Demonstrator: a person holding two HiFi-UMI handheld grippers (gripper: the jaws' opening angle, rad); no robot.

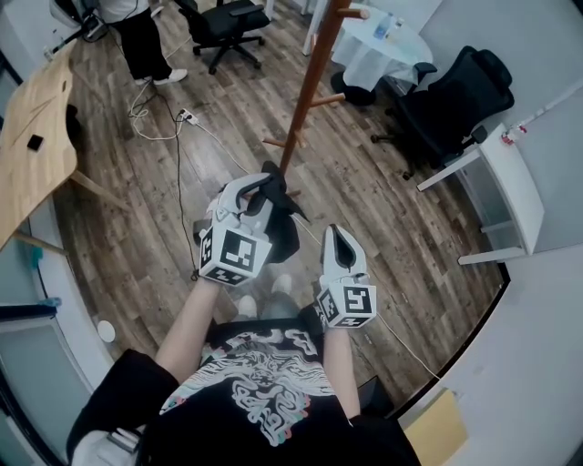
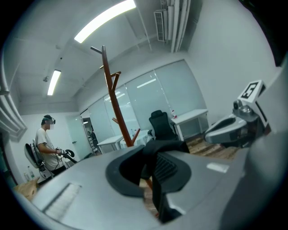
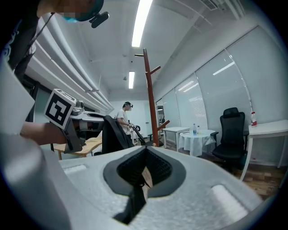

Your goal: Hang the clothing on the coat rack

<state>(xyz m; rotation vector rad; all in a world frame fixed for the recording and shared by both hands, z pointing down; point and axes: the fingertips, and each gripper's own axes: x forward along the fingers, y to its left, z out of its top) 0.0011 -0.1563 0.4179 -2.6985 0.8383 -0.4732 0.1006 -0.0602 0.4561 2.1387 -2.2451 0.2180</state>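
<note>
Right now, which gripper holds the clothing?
The left gripper, shut on the black clothing; the right gripper is shut with nothing between its jaws.

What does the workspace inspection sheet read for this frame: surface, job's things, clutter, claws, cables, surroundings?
surface: wooden plank floor.
job's things: coat rack upright, pegs bare; black garment held, not yet hung.
clutter: bottles on the cloth-covered round table.
claws: left claw shut on the black garment; right claw shut, empty.
cables: power strip and loose cables on floor, left of rack in head view.
surroundings: black office chairs, wooden desk, white desk, another person standing.
</note>
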